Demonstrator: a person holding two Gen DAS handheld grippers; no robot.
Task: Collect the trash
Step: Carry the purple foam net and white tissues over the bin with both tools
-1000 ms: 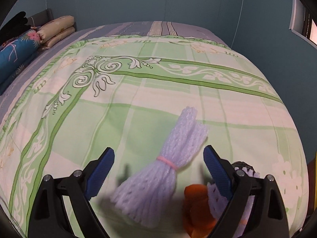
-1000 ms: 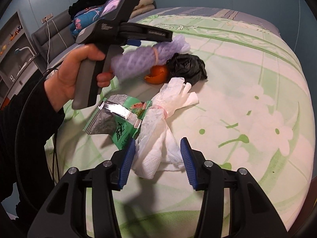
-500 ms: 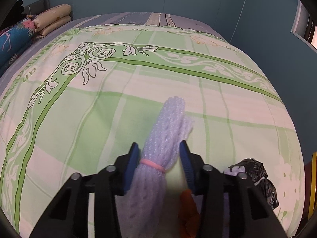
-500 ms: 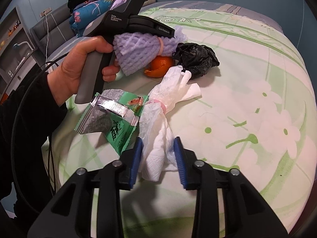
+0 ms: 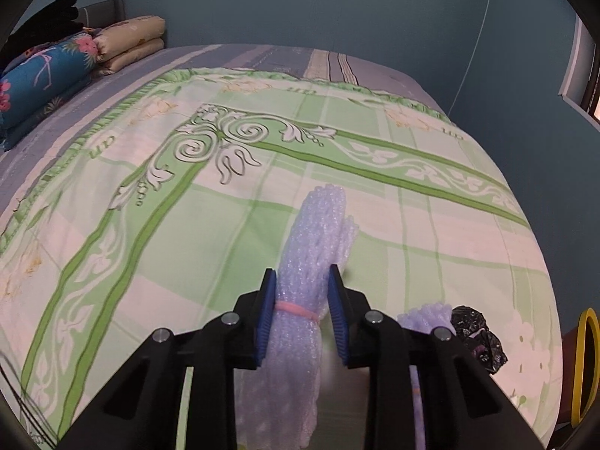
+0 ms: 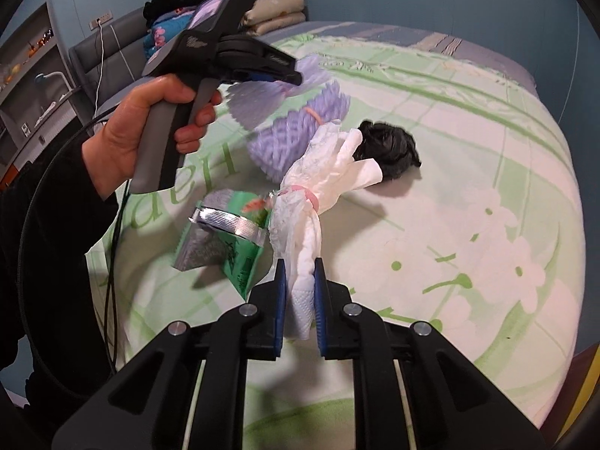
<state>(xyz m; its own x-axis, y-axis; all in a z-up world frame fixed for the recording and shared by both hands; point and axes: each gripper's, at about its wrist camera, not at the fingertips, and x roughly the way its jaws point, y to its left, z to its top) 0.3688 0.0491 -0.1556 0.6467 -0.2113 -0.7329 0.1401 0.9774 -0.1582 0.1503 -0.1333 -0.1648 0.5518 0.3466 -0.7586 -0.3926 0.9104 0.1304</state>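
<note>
Broadly, a bed with a green floral bedspread (image 5: 157, 247) fills both views, with folded pillows (image 5: 131, 43) stacked at its far left corner. Over it, the left gripper (image 5: 302, 315) has its blue pads pinching a lavender foam-net bundle (image 5: 311, 247) right at the pink rubber band around its waist; in the right wrist view that bundle hangs lifted off the cover. A second lavender foam-net bundle (image 6: 296, 131) lies on the spread near the middle, just left of a crumpled black plastic bag (image 6: 390, 148). The right gripper (image 6: 299, 300) has its jaws pressed on the near end of a white tissue bundle (image 6: 311, 202), also tied with a pink band, and it appears raised, its shadow lying on the cover below. Close beside it on the left sits a green snack wrapper (image 6: 232, 247) with a silver torn edge; whether it touches the tissue or is carried with it I cannot tell. All of this trash looks very light and soft: foam net squashes and springs back, tissue tears if tugged, foil wrapper is slippery and flat. My judgement is that the banded waist is the surest hold on the bundles, where the material is dense, while the wrapper wants a pinch at its stiffer sealed edge, and the bag at any raised fold.
</note>
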